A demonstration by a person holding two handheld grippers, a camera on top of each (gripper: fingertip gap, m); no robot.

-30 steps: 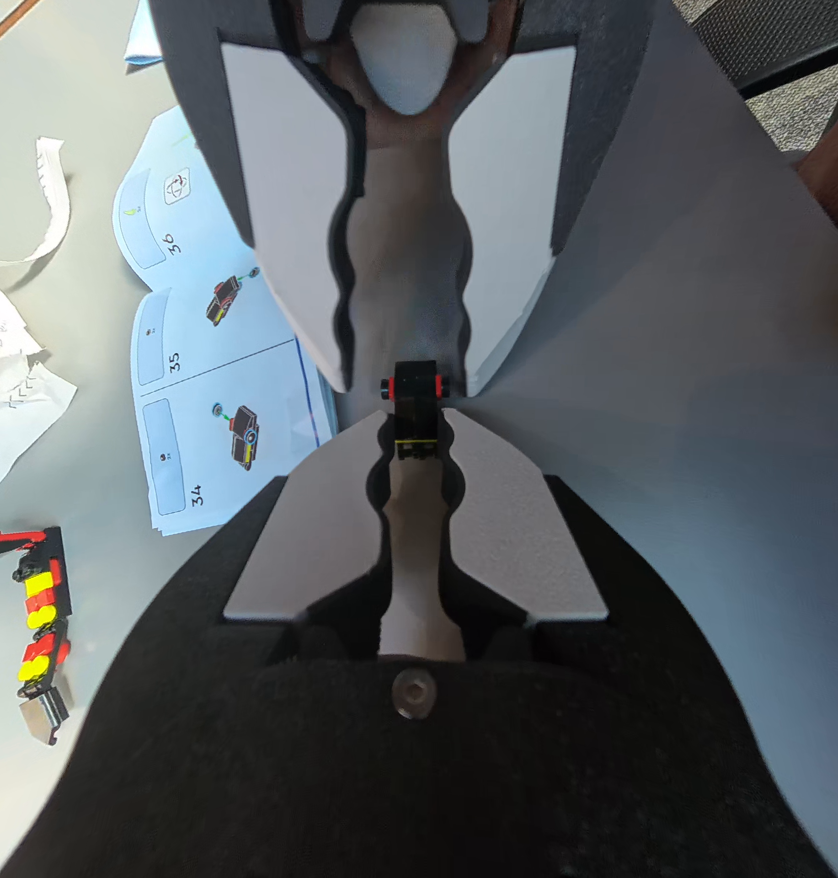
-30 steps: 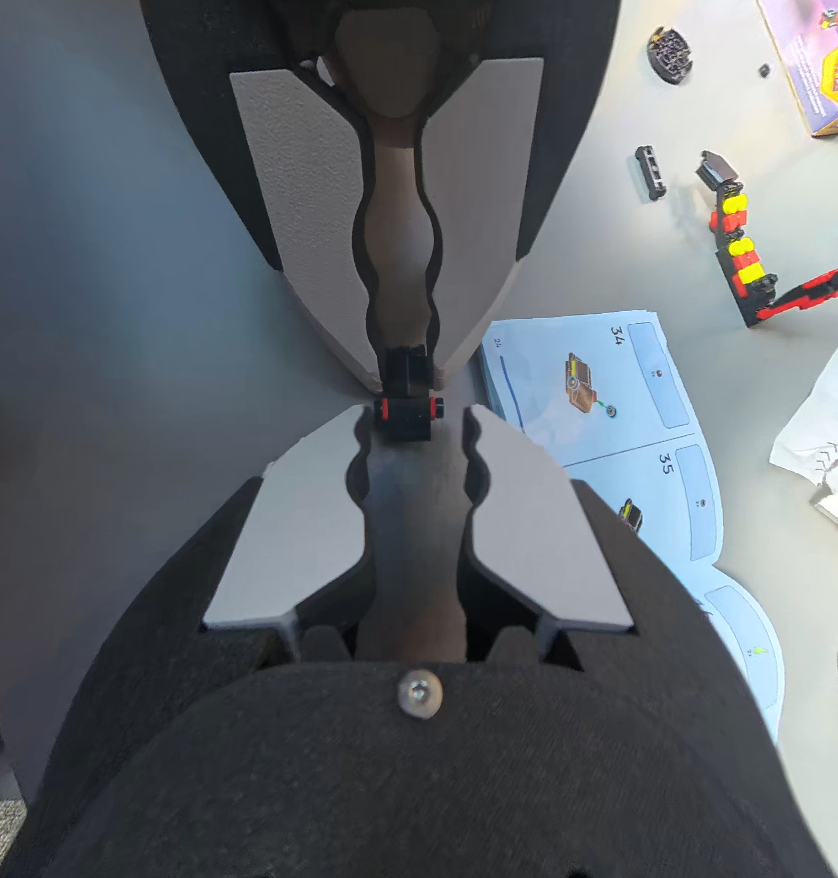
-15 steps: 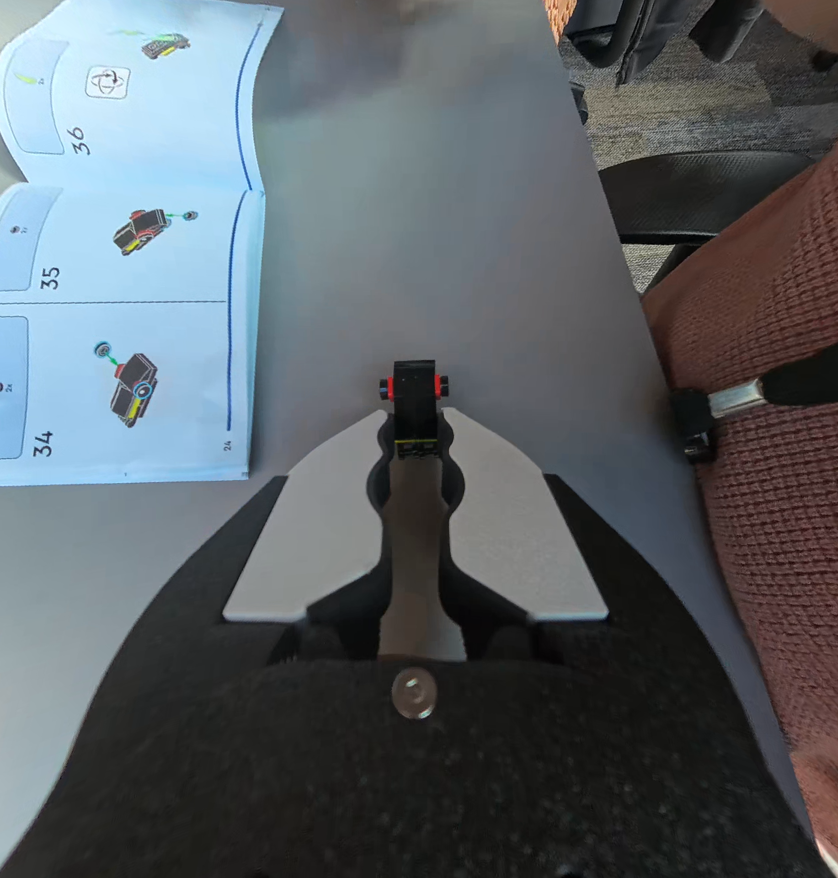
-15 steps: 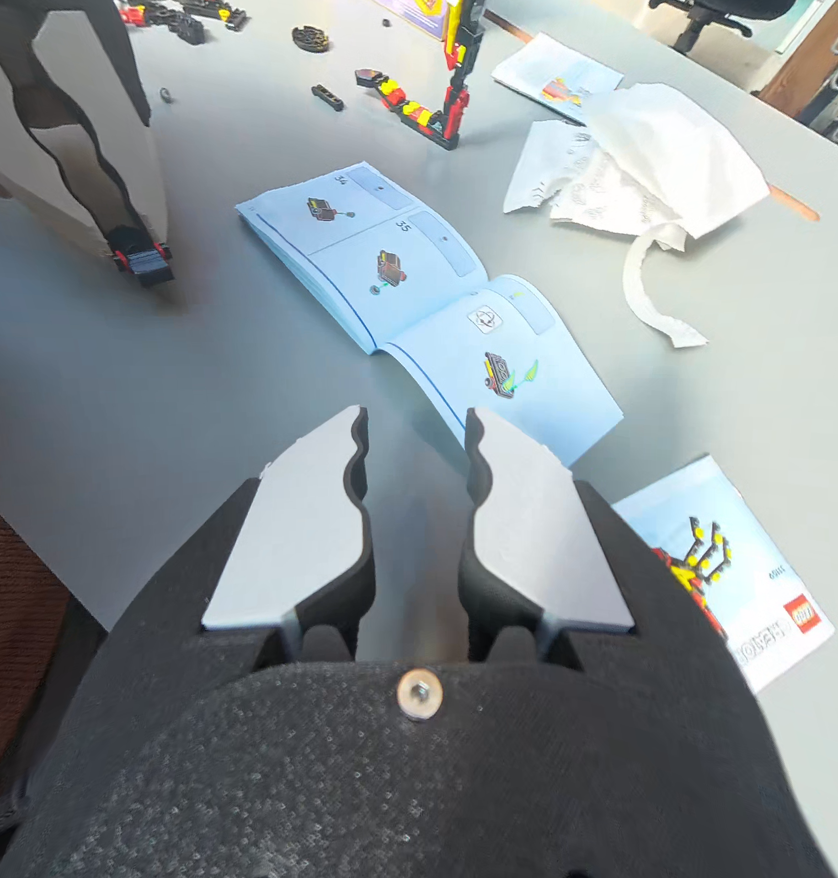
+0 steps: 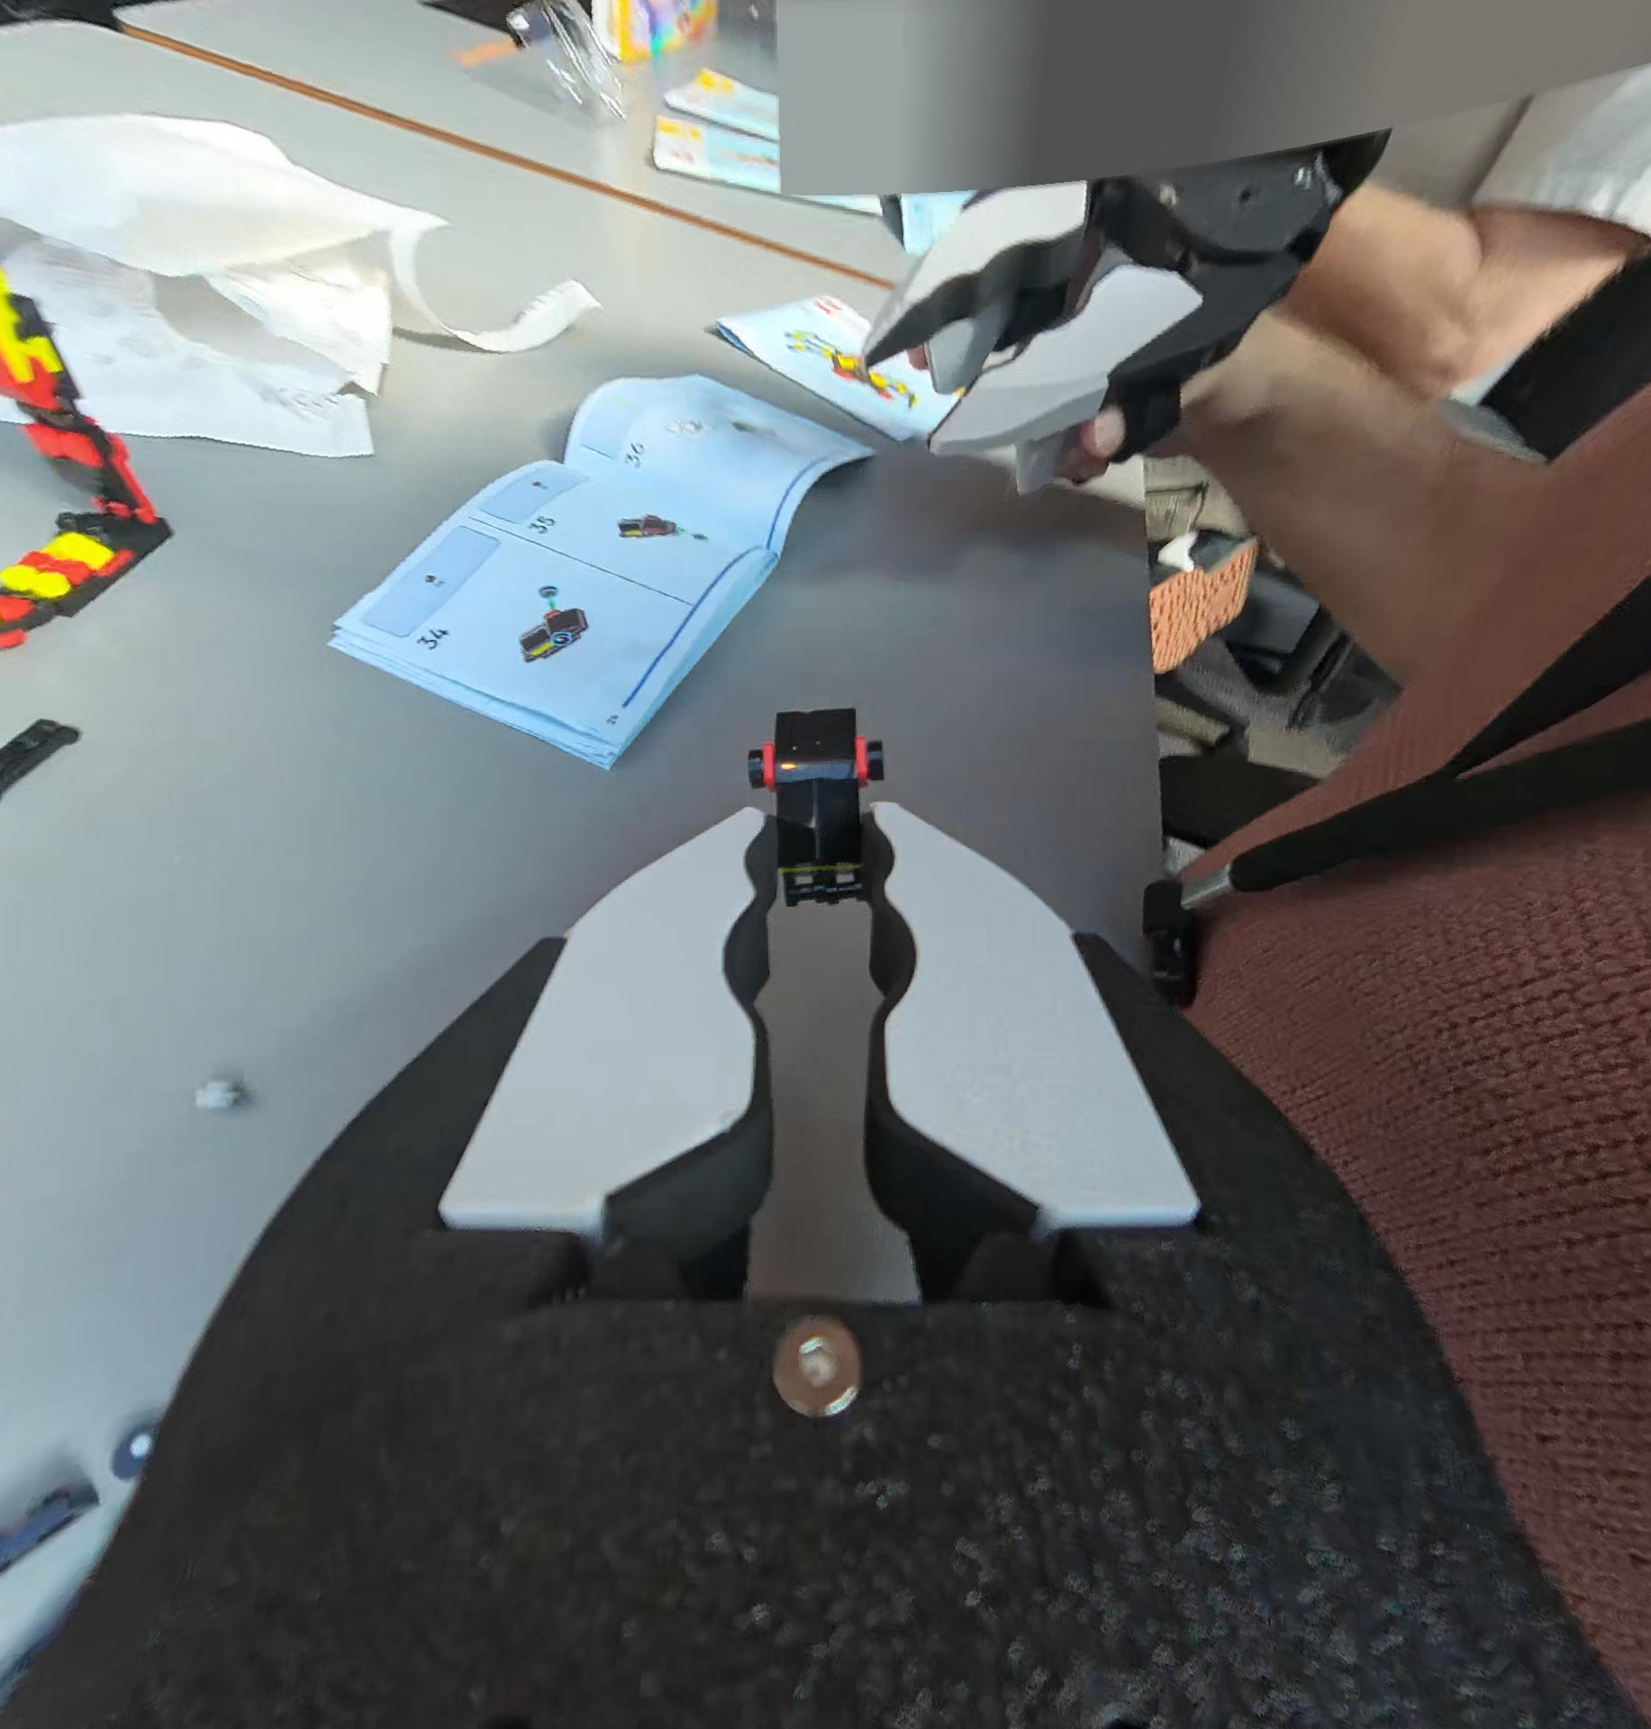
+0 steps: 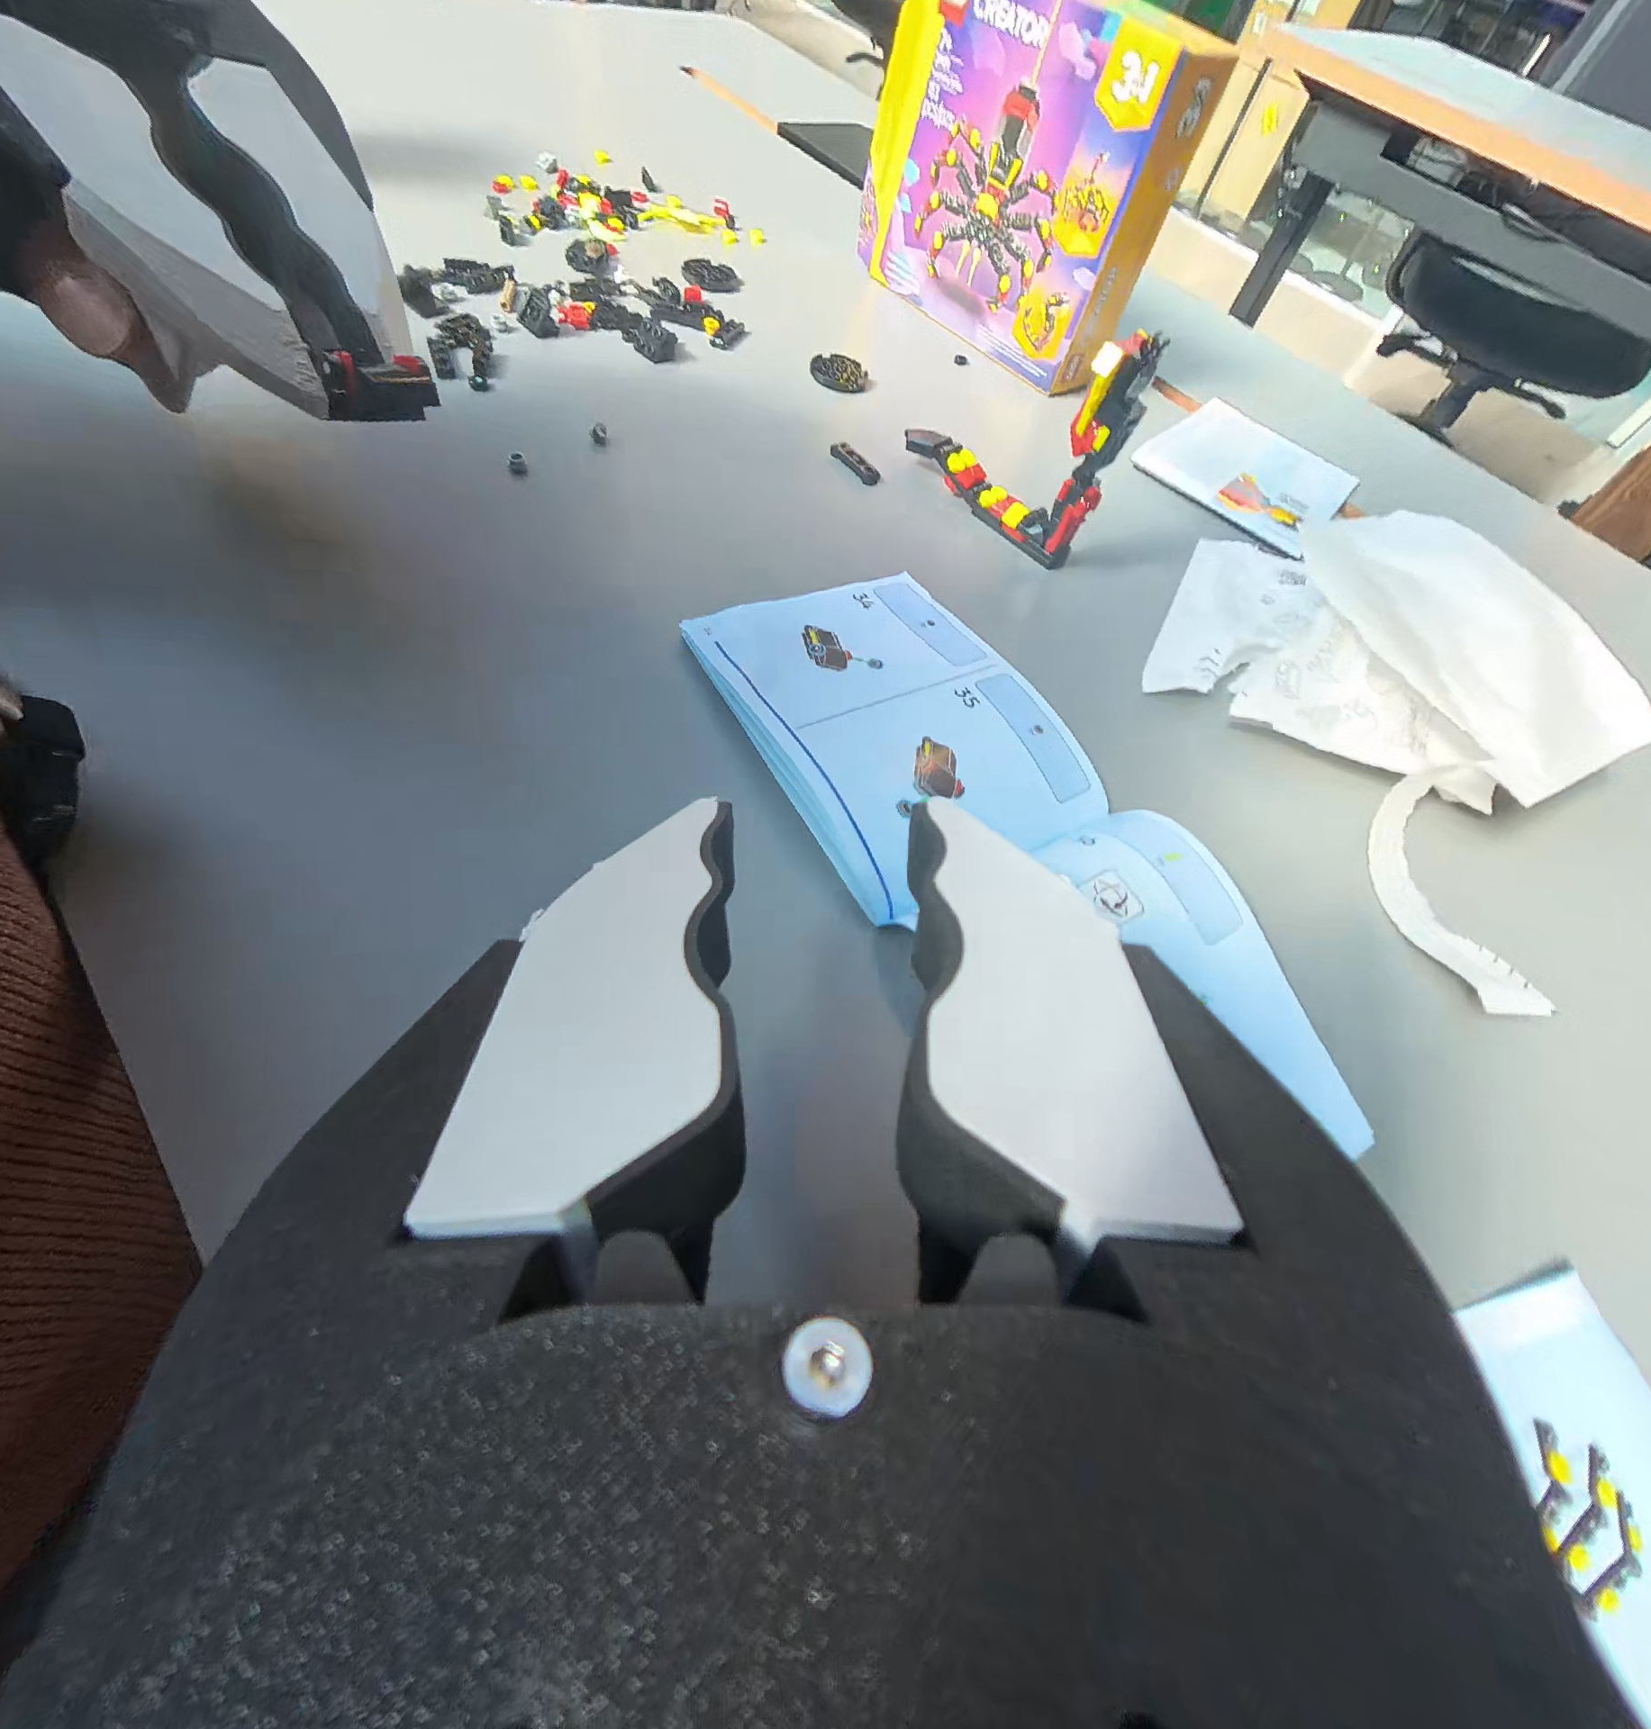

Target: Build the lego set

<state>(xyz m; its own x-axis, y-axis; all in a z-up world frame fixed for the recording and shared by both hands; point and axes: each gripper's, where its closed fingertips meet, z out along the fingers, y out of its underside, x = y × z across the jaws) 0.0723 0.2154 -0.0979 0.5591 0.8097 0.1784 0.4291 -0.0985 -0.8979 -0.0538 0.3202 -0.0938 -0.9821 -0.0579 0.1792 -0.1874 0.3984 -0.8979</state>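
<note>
A: Black with red pegs on its sides, that is the small lego piece (image 5: pixel 817 809) pinched at the tips of the left gripper (image 5: pixel 817 823); its fingers (image 5: pixel 658 1006) are narrowed right onto it.

B: Where is it relative to the tabletop (image 5: pixel 241 889)?

A: Held above the grey surface near the front edge, just short of the open instruction booklet (image 5: pixel 606 571). From the right wrist view the same piece (image 6: pixel 377 384) sits at the far left, clamped low over the tabletop.

B: And the right gripper (image 6: pixel 821 819)?

A: Its fingers (image 6: pixel 606 1010) stand apart with nothing between them, hanging over the tabletop beside the booklet (image 6: pixel 905 711). In the left wrist view it (image 5: pixel 943 374) is up at the far right, held by a hand (image 5: pixel 1097 435).

B: Other parts?

A: A red, yellow and black L-shaped assembly (image 6: pixel 1055 486) stands beyond the booklet, loose bricks (image 6: pixel 597 271) lie scattered farther back, with the set's box (image 6: pixel 1018 187) upright to their right. Crumpled white paper bags (image 6: pixel 1383 655) lie right of the booklet.
</note>
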